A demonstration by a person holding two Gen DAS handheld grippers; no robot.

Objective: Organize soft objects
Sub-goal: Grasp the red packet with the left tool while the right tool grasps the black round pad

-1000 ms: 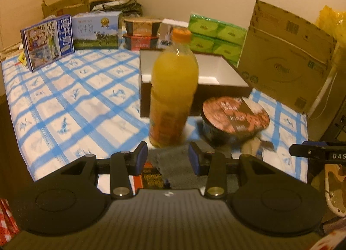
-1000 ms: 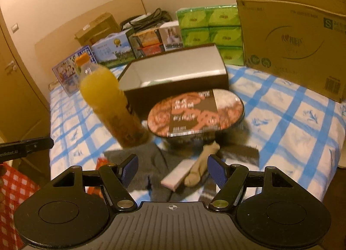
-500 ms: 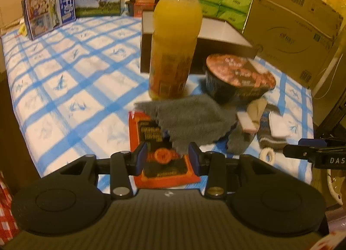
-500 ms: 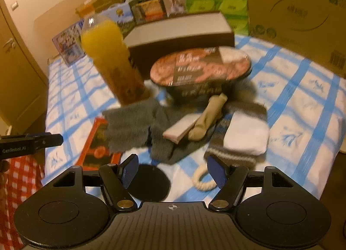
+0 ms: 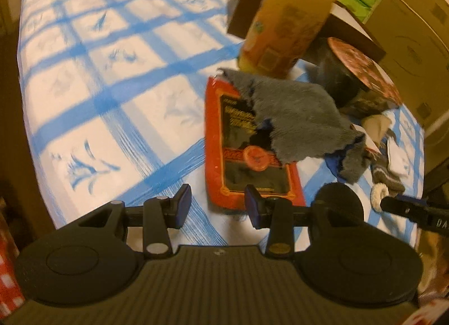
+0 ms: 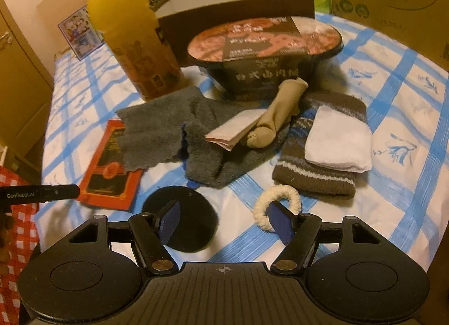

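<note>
Low at center frame, the right gripper (image 6: 224,218) hangs with fingers spread and empty over the hair tie (image 6: 276,207), socks (image 6: 322,153) piled just beyond. Left gripper (image 5: 217,205) sits part-open, empty, near the red packet (image 5: 224,139). My worry: tug the grey cloth (image 6: 157,131) touching the bottle (image 6: 134,44) and the bottle may tip.
</note>
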